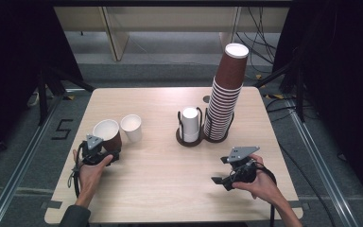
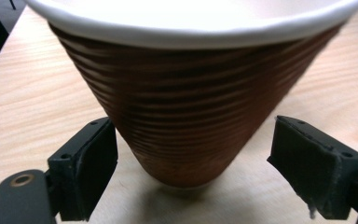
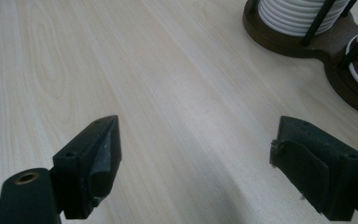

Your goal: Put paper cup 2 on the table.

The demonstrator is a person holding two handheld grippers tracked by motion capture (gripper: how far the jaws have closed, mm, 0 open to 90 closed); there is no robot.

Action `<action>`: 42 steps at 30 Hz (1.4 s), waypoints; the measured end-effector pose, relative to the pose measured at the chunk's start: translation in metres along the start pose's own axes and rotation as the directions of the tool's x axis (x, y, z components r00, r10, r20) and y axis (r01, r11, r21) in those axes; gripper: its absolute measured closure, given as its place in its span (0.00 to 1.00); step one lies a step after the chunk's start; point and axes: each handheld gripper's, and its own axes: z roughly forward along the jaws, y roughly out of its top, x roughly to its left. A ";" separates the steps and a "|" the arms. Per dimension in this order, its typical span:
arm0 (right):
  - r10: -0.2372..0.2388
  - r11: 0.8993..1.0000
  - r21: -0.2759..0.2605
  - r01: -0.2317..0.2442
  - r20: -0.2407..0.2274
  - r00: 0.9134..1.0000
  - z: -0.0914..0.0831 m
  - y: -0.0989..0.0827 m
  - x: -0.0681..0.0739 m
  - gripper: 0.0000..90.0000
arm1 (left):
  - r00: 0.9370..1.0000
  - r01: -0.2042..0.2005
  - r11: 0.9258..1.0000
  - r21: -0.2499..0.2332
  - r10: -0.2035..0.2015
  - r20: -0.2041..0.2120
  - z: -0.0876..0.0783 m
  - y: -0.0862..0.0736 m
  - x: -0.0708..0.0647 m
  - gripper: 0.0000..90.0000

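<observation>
The left hand-held gripper (image 2: 193,172) stands open, jaws flanking the brown ribbed paper cup (image 2: 191,121) untouched. Light and crushable, the cup likely wants gentle pressure low on its ribbed wall.

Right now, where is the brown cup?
In the high view the brown cup stands on the table's left side, just left of the white cup, with the left claw open around its base.

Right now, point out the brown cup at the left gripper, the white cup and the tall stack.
brown cup (image 2: 186,126), left gripper view, ribbed side wall
white cup (image 1: 132,128), high view, side wall
tall stack (image 1: 223,106), high view, ribbed middle
</observation>
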 end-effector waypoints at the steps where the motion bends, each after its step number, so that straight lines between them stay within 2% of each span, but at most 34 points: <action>1: -0.004 1.000 -0.002 0.004 -0.003 1.000 0.000 0.000 0.000 0.18 | 1.000 -0.003 1.000 0.003 0.003 -0.002 -0.002 0.000 -0.001 0.16; 6: -0.002 1.000 -0.003 0.002 0.003 1.000 -0.001 -0.001 0.000 0.18 | 1.000 -0.017 1.000 0.027 0.017 0.004 -0.010 0.002 -0.007 0.16; 7: -0.006 1.000 -0.004 0.006 0.004 1.000 -0.002 -0.001 -0.001 0.18 | 1.000 0.002 1.000 0.022 -0.001 -0.003 -0.012 0.001 -0.008 0.16; 10: 0.004 1.000 -0.007 -0.003 0.010 1.000 -0.003 -0.002 -0.001 0.18 | 0.999 0.027 0.999 0.021 -0.027 0.017 -0.019 -0.003 -0.013 0.16; 13: -0.002 1.000 -0.015 0.002 0.015 1.000 -0.004 -0.003 -0.002 0.18 | 1.000 0.014 1.000 0.009 -0.014 0.021 -0.026 -0.004 -0.019 0.16; 15: 0.009 1.000 -0.010 -0.009 0.015 1.000 -0.005 -0.004 -0.002 0.18 | 0.999 0.019 1.000 -0.019 -0.018 0.031 -0.032 -0.004 -0.024 0.16; 17: 0.009 1.000 -0.013 -0.008 0.013 1.000 -0.005 -0.004 -0.002 0.18 | 0.999 0.020 0.999 -0.027 -0.019 0.050 -0.038 -0.004 -0.030 0.16; 18: 0.011 1.000 -0.012 -0.010 0.015 1.000 -0.006 -0.005 -0.002 0.18 | 0.999 0.018 1.000 -0.026 -0.017 0.043 -0.042 -0.004 -0.034 0.16; 24: 0.009 1.000 -0.012 -0.009 0.014 1.000 -0.006 -0.006 -0.003 0.18 | 0.995 0.010 0.998 -0.057 -0.004 0.104 -0.052 -0.006 -0.052 0.16; 30: 0.018 1.000 -0.011 -0.017 0.014 1.000 -0.006 -0.007 -0.003 0.18 | 0.991 -0.010 0.998 -0.065 0.018 0.131 -0.060 -0.009 -0.070 0.16; 34: 0.022 1.000 -0.014 -0.022 0.017 1.000 -0.007 -0.008 -0.002 0.18 | 0.987 -0.029 0.997 -0.072 0.040 0.156 -0.064 -0.011 -0.080 0.16; 37: 0.021 1.000 -0.013 -0.021 0.017 1.000 -0.007 -0.009 -0.002 0.18 | 0.980 -0.038 0.997 -0.064 0.050 0.195 -0.067 -0.014 -0.089 0.17; 38: 0.021 1.000 -0.013 -0.021 0.018 1.000 -0.007 -0.009 -0.002 0.18 | 0.976 -0.044 0.996 -0.077 0.059 0.209 -0.067 -0.015 -0.091 0.17; 41: 0.015 1.000 -0.013 -0.015 0.015 1.000 -0.007 -0.009 -0.002 0.18 | 0.973 -0.060 0.996 -0.068 0.074 0.221 -0.070 -0.018 -0.099 0.17; 42: 0.016 1.000 -0.013 -0.015 0.014 1.000 -0.007 -0.009 -0.002 0.18 | 0.970 -0.068 0.994 -0.082 0.085 0.229 -0.070 -0.018 -0.101 0.17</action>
